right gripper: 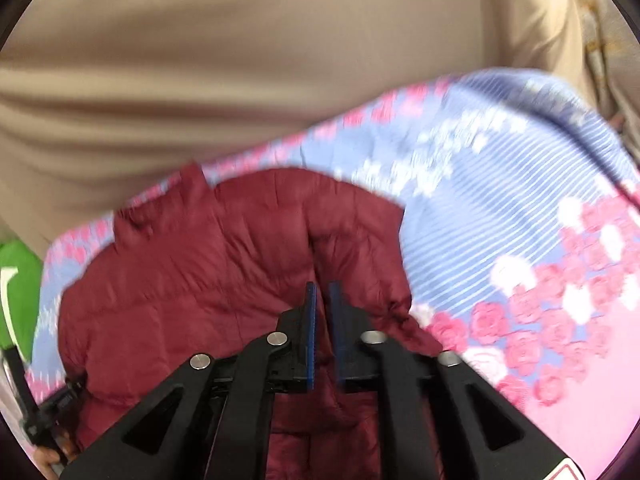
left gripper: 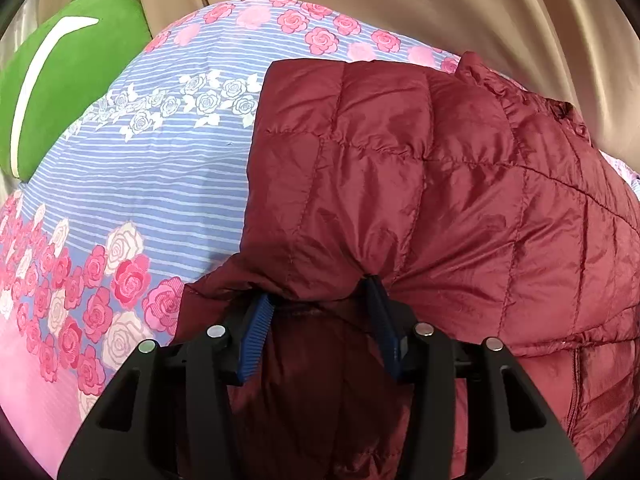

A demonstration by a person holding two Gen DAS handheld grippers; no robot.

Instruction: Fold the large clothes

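Observation:
A dark red quilted puffer jacket [left gripper: 420, 184] lies on a floral bedsheet [left gripper: 160, 176]. My left gripper [left gripper: 320, 292] is partly closed around a bunched fold of the jacket's near edge, with fabric filling the gap between the blue pads [left gripper: 256, 336]. In the right wrist view the jacket [right gripper: 192, 280] lies below and ahead. My right gripper [right gripper: 322, 286] hovers over it with its blue pads nearly together; only a thin gap shows and I see no fabric pinched in it. The left gripper's body shows at the far left [right gripper: 52, 408].
A green cushion [left gripper: 68, 80] lies at the sheet's far left. Beige curtain fabric [right gripper: 240, 60] hangs behind the bed. The sheet's pink rose border [right gripper: 560, 340] runs along the right.

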